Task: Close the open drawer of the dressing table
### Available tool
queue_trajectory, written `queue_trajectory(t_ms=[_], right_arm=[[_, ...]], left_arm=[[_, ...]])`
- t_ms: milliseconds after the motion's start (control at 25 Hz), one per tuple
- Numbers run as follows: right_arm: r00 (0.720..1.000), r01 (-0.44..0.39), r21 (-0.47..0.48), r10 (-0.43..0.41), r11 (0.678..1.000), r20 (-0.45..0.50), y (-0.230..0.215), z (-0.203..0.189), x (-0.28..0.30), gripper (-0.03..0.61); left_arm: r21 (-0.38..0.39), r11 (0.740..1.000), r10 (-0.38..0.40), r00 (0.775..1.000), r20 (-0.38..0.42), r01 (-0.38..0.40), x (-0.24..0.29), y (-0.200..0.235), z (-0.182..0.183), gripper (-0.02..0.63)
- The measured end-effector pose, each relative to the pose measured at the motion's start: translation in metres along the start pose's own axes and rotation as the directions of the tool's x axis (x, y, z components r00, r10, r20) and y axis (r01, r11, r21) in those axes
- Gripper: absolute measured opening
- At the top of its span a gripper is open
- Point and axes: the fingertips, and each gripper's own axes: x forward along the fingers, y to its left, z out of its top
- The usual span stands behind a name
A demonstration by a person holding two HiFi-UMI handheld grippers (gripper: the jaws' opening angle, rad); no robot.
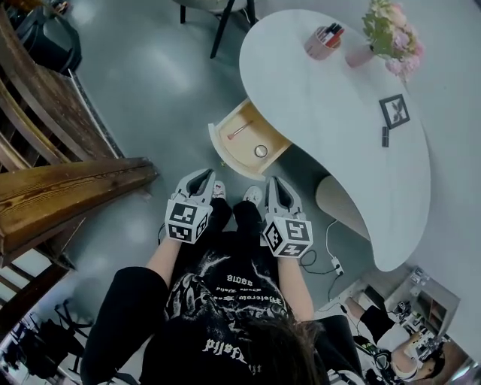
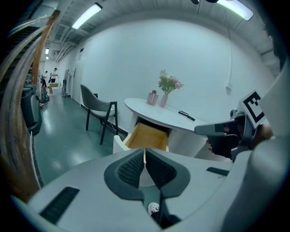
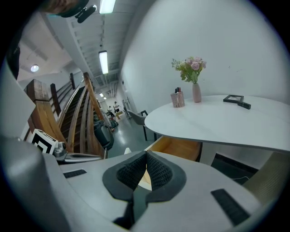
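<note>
The white dressing table (image 1: 338, 128) has one drawer (image 1: 225, 147) pulled out toward me, its wooden inside showing a thin pen-like stick (image 1: 239, 131) and a small round item (image 1: 261, 151). Both grippers hover short of the drawer front, apart from it. My left gripper (image 1: 204, 175) is shut with nothing held, and so is my right gripper (image 1: 272, 183). In the left gripper view the shut pads (image 2: 145, 153) point at the open drawer (image 2: 147, 136), with the right gripper (image 2: 223, 129) alongside. The right gripper view shows its pads (image 3: 146, 157) closed below the drawer (image 3: 179, 147).
A wooden staircase (image 1: 68, 188) rises close on my left. A dark-legged chair (image 1: 218, 15) stands beyond the table. On the tabletop are a pen cup (image 1: 325, 41), a vase of flowers (image 1: 387, 34) and a small picture frame (image 1: 394, 110). A power strip with cables (image 1: 336, 265) lies on the floor.
</note>
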Motion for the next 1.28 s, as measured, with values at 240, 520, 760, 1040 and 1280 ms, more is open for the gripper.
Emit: queue_trajectory(t_ms=[240,520,760,1040,1280], right_arm=[[0.999,-0.016,0.004,0.016,1.000,-0.042,-0.002,-0.019,0.001,0.026],[0.995,-0.013,0.020,0.014,1.000,-0.095,-0.002,-0.050,0.001,0.026],[0.992,-0.017,0.023,0.019,1.000,-0.124,-0.004,-0.069,0.007,0.026],[0.989,-0.026,-0.008,0.024,1.000,-0.146,-0.009,-0.086,0.017,0.026],[0.993,0.005,0.045,0.000,0.999,-0.120,-0.013,-0.099,0.021,0.026]], left_arm=[[0.004,1.000,-0.008,0.999,-0.048,0.008,0.014,-0.003,-0.023,0.026],[-0.001,1.000,-0.023,0.994,-0.111,0.023,0.029,0.000,-0.052,0.028],[0.009,0.999,-0.042,0.988,-0.149,0.044,0.049,0.002,-0.070,0.028],[-0.009,0.999,-0.047,0.982,-0.180,0.046,0.067,0.007,-0.092,0.138],[-0.011,0.999,-0.040,0.974,-0.223,0.039,0.089,0.015,-0.118,0.173]])
